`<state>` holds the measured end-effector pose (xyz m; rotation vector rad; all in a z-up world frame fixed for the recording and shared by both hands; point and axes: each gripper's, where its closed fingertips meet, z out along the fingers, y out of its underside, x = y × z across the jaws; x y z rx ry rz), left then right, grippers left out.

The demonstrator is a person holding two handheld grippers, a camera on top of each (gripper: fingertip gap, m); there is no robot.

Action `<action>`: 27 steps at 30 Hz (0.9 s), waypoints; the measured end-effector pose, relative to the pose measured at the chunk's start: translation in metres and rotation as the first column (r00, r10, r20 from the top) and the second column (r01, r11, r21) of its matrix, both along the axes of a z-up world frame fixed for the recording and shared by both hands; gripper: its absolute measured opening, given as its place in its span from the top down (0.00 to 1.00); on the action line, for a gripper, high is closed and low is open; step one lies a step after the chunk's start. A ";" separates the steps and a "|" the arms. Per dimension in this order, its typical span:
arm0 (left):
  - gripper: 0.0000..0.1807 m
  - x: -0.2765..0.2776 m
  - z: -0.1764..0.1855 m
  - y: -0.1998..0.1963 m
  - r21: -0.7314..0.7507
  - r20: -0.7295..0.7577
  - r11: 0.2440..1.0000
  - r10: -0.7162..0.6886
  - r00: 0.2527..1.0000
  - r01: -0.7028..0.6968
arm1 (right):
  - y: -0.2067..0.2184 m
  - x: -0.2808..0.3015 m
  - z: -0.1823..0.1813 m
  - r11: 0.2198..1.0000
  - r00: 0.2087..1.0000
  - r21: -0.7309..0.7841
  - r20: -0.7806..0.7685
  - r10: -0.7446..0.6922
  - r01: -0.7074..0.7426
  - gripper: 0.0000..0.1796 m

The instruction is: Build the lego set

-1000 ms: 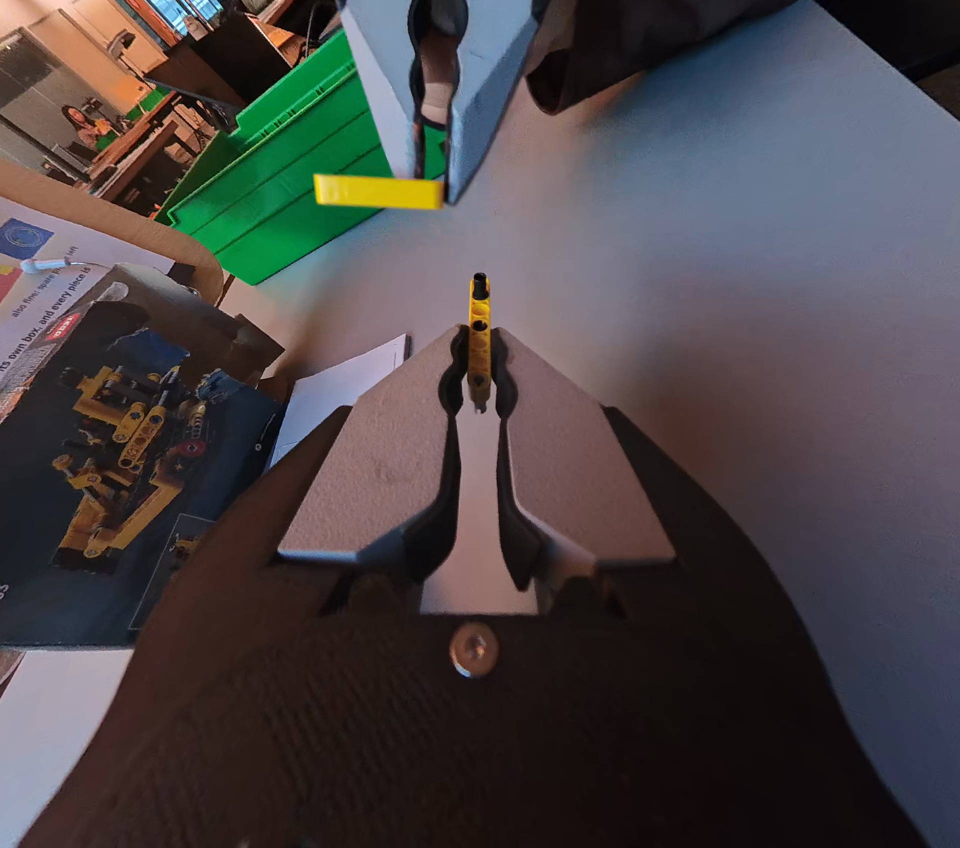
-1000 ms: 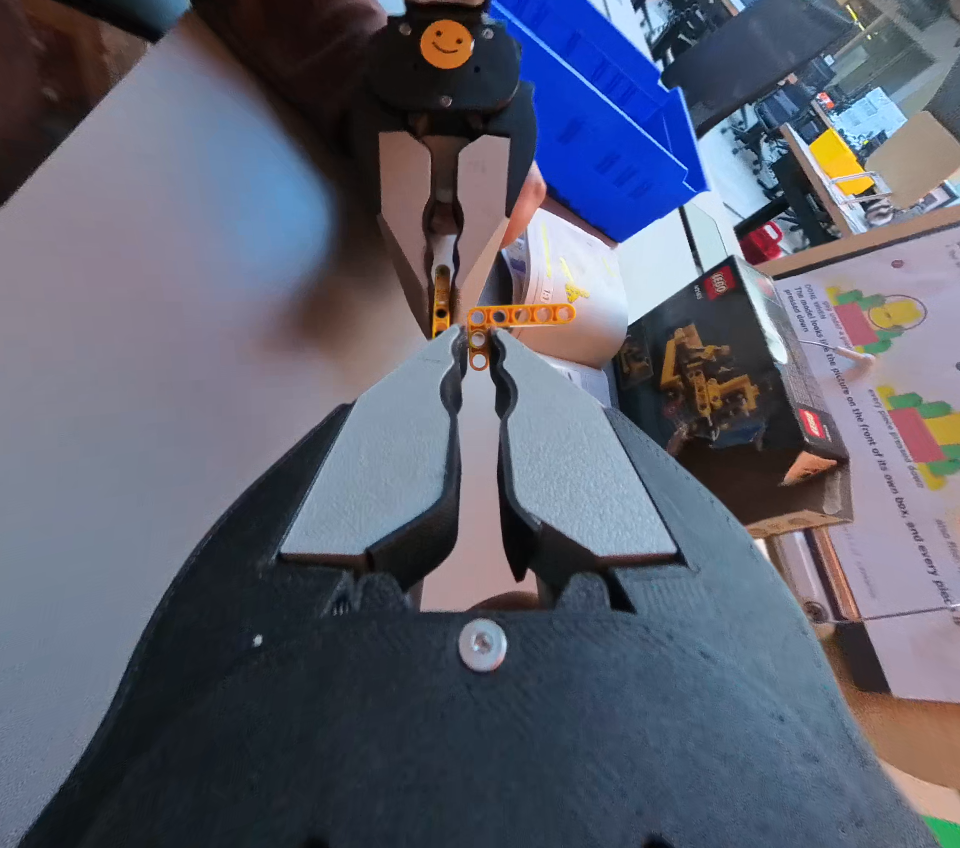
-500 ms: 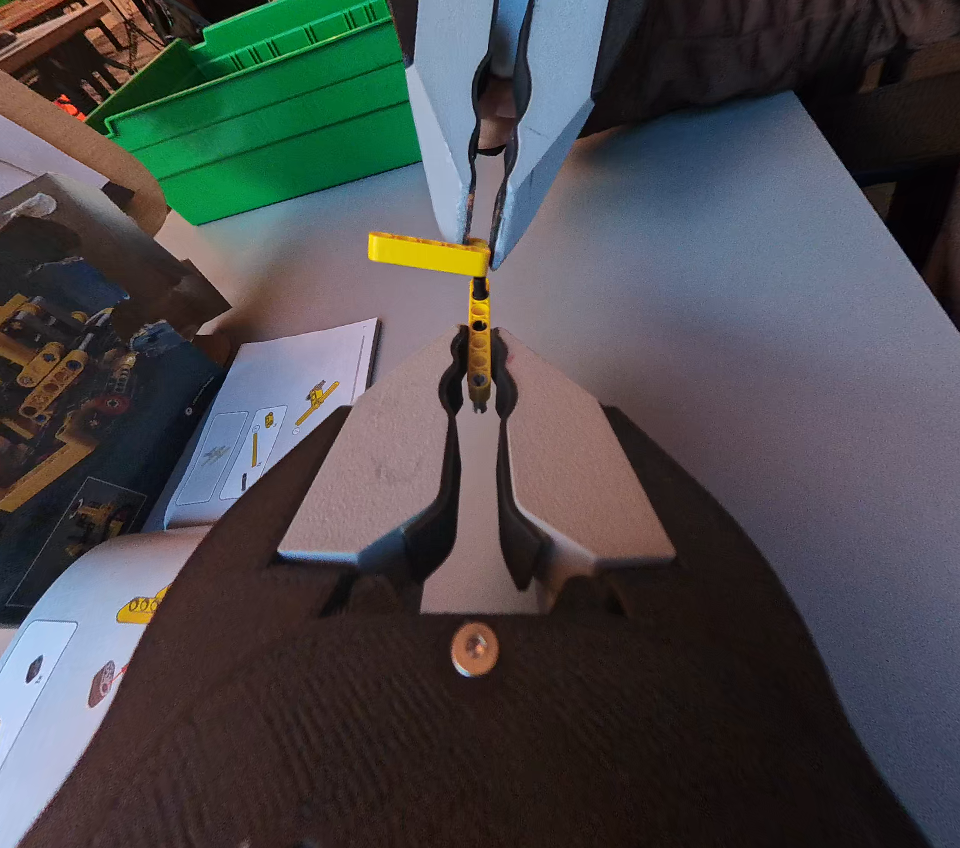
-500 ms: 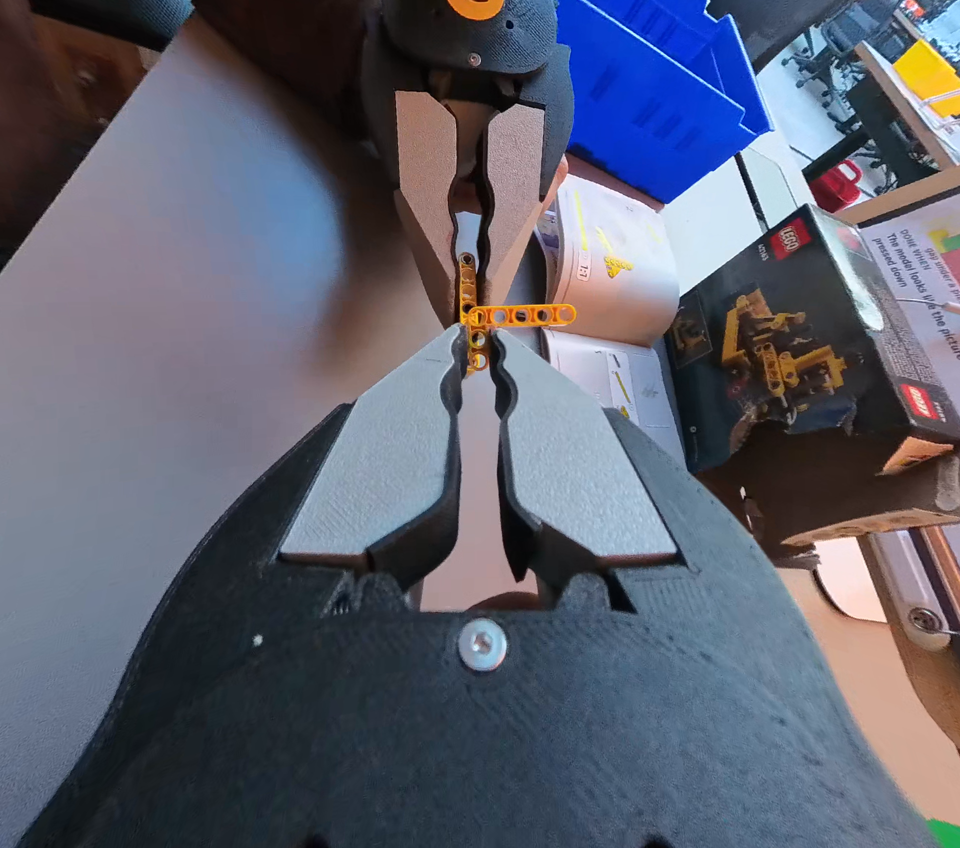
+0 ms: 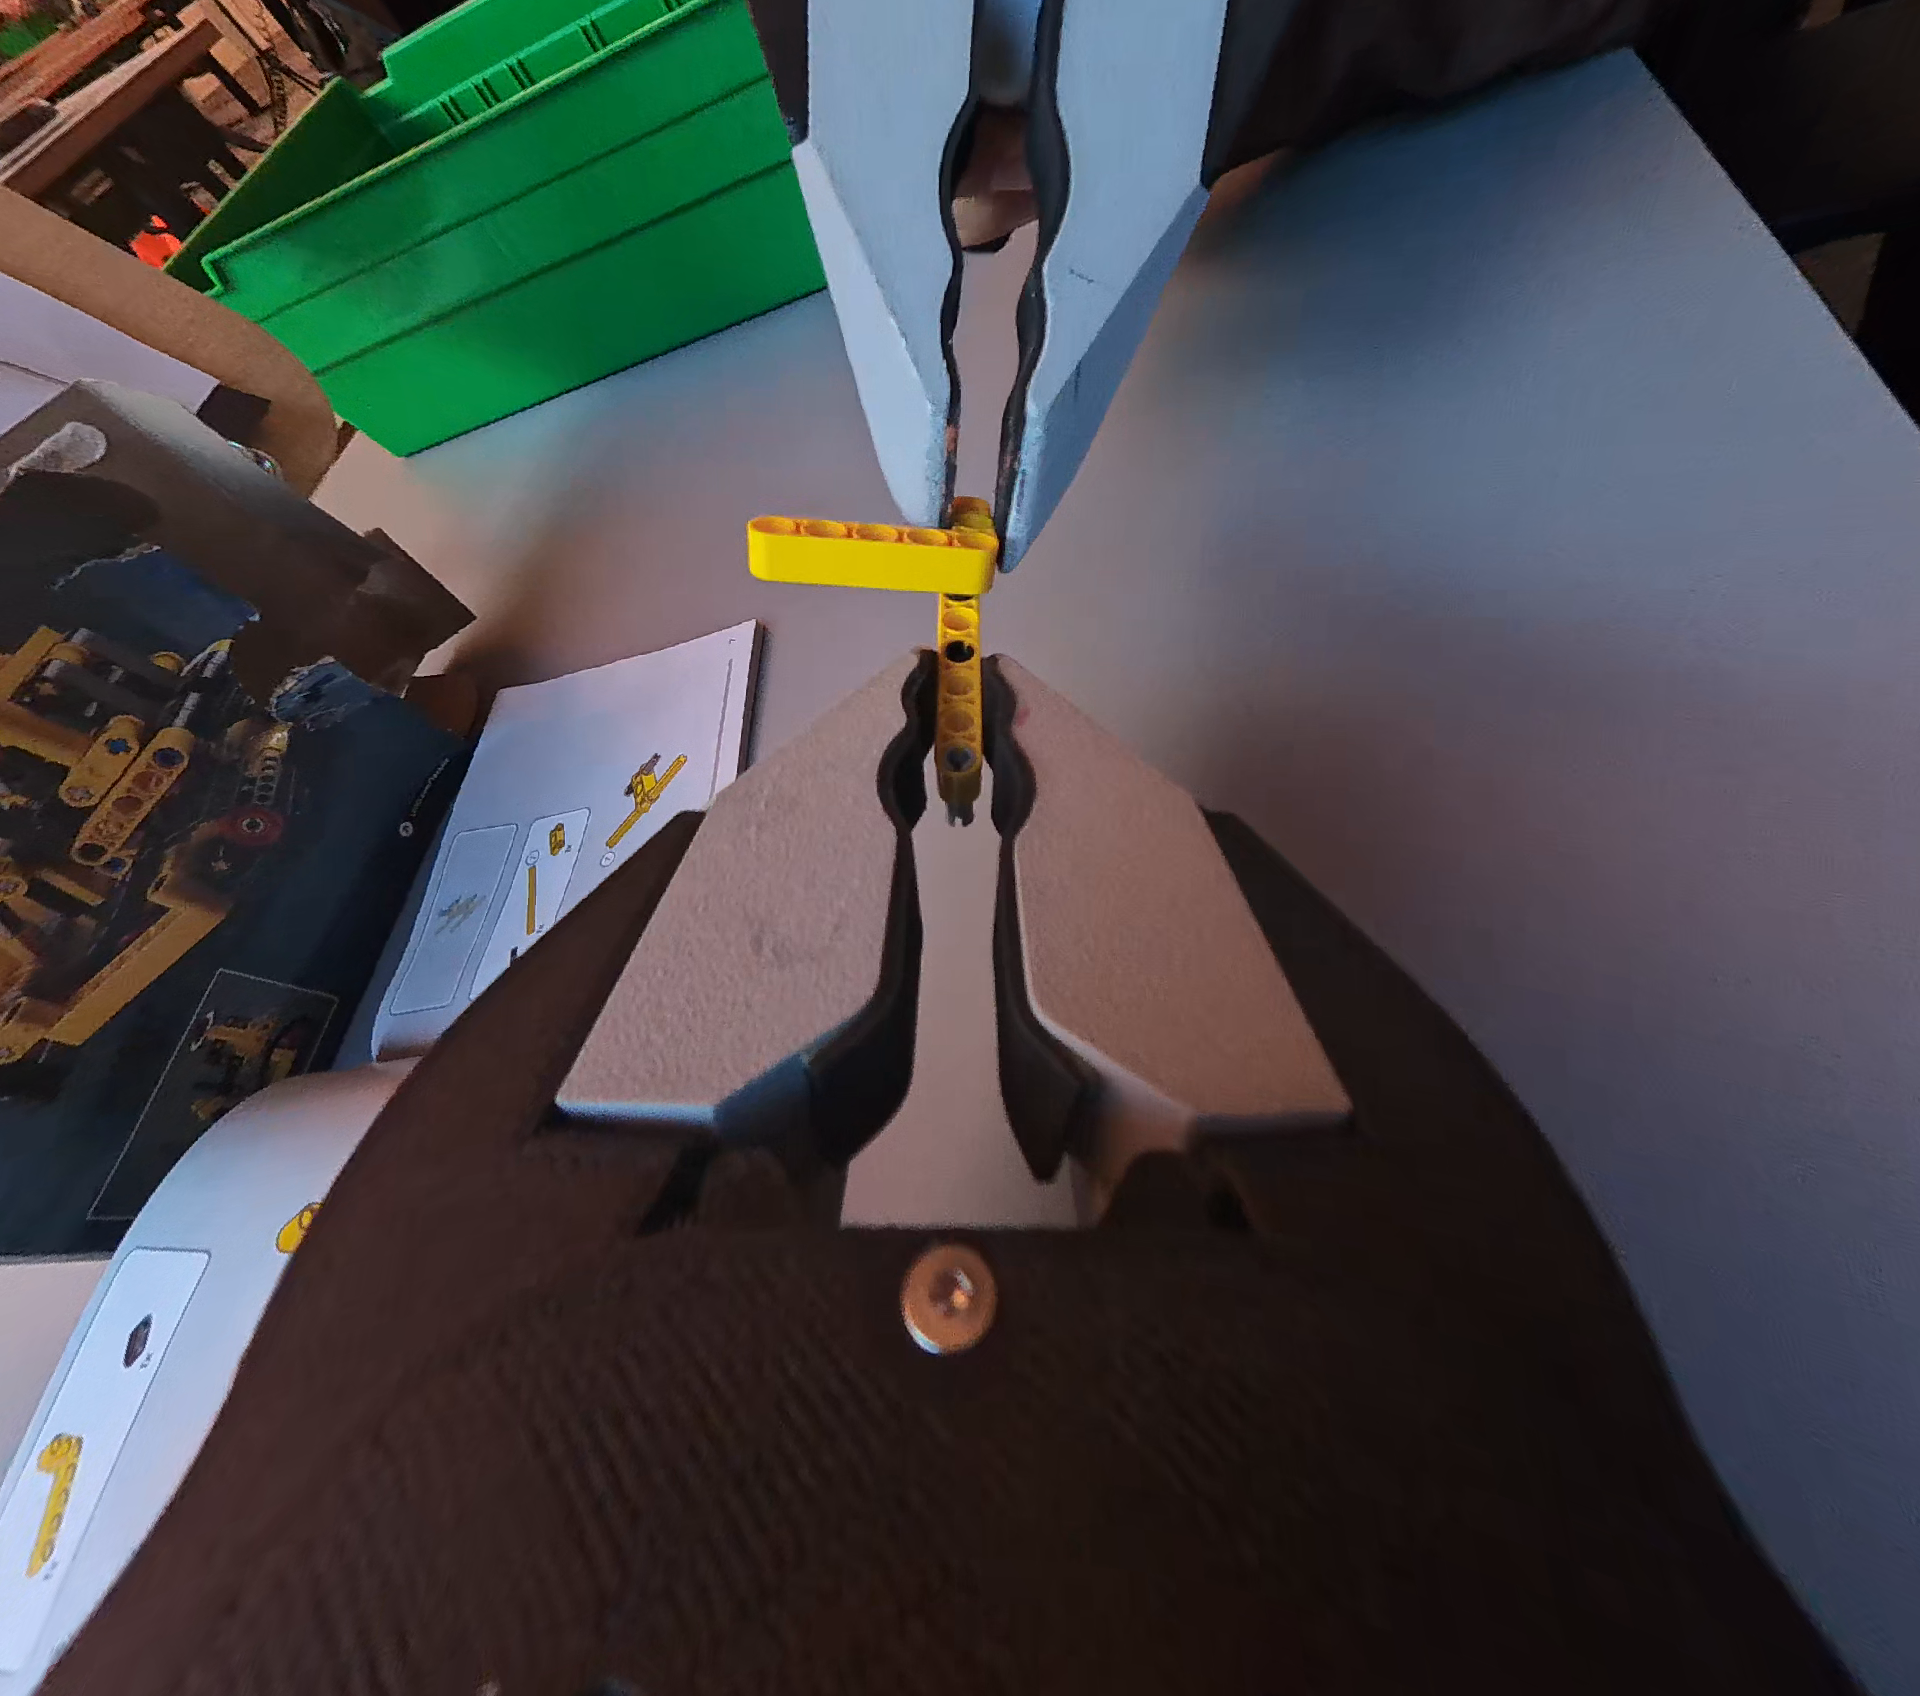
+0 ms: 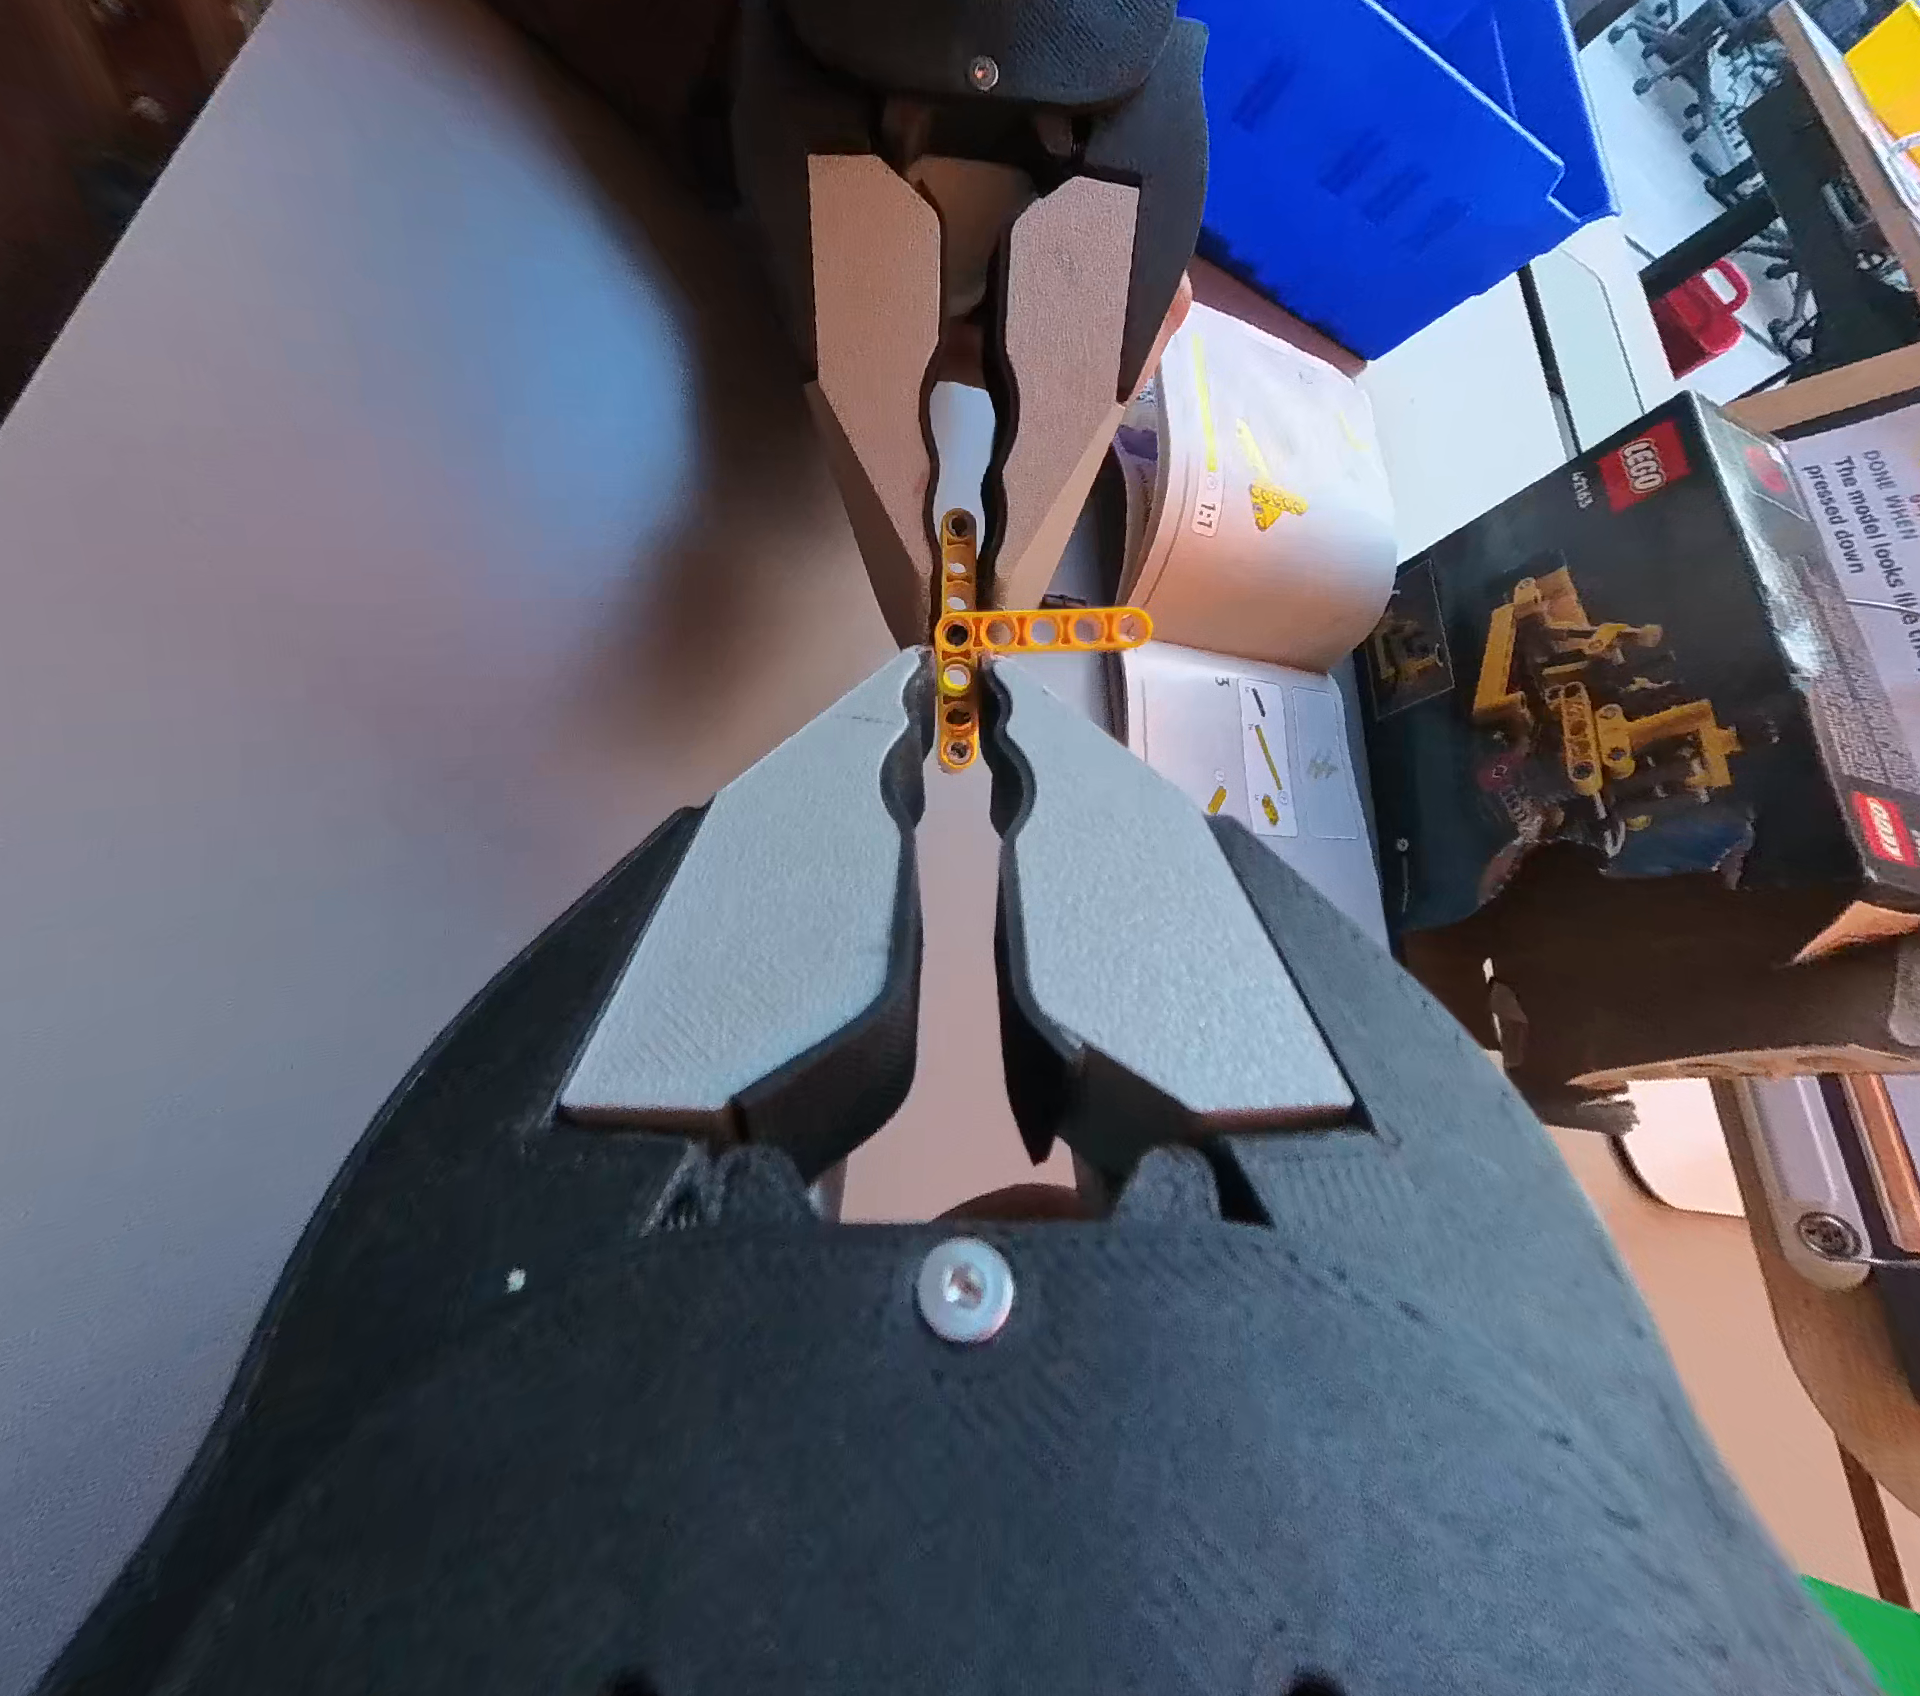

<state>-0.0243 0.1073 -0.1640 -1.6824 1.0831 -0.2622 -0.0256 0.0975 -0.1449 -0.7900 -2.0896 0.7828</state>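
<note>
Right now the two grippers meet tip to tip above the grey table (image 5: 1455, 607). The left gripper (image 5: 958, 680) is pressed together on a straight yellow beam (image 5: 958, 701), which sticks out forward from between its tips. Facing it, the right gripper (image 6: 958, 690) pinches the short leg of an L-shaped yellow beam (image 6: 1039, 630), whose long arm juts off to the gripper's right side. The straight beam's front end touches the corner of the L-shaped beam. Beyond the left gripper, to its left, sit a green bin (image 5: 520, 192), an open instruction booklet (image 5: 582, 815) and the dark set box (image 5: 156, 815). Behind the left gripper in the right wrist view stands a blue bin (image 6: 1351, 88).
</note>
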 end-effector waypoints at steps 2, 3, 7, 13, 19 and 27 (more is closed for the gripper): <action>0.97 0.000 0.000 0.000 0.002 -0.004 1.000 0.001 1.000 -0.001 | 0.000 0.001 -0.001 1.000 1.000 -0.001 0.007 0.001 -0.001 0.97; 0.97 0.000 0.000 0.000 0.002 -0.004 1.000 0.000 1.000 0.000 | 0.001 0.001 -0.001 1.000 1.000 0.000 0.009 -0.001 0.001 0.97; 0.97 0.000 0.001 0.000 0.007 0.000 1.000 -0.001 1.000 0.001 | 0.004 0.002 -0.002 1.000 1.000 0.003 0.020 -0.008 0.008 0.97; 0.97 0.000 -0.001 -0.001 0.013 -0.017 1.000 -0.003 1.000 0.003 | 0.003 0.002 -0.004 1.000 0.999 -0.006 0.033 -0.006 0.006 0.97; 0.97 0.000 -0.006 0.000 0.026 -0.069 1.000 0.004 0.998 -0.003 | 0.005 0.003 -0.011 0.999 0.998 0.031 0.061 -0.012 0.010 0.97; 0.97 0.000 -0.007 0.000 0.030 -0.078 1.000 0.006 0.997 -0.004 | 0.005 0.003 -0.012 0.999 0.998 0.034 0.062 -0.011 0.009 0.97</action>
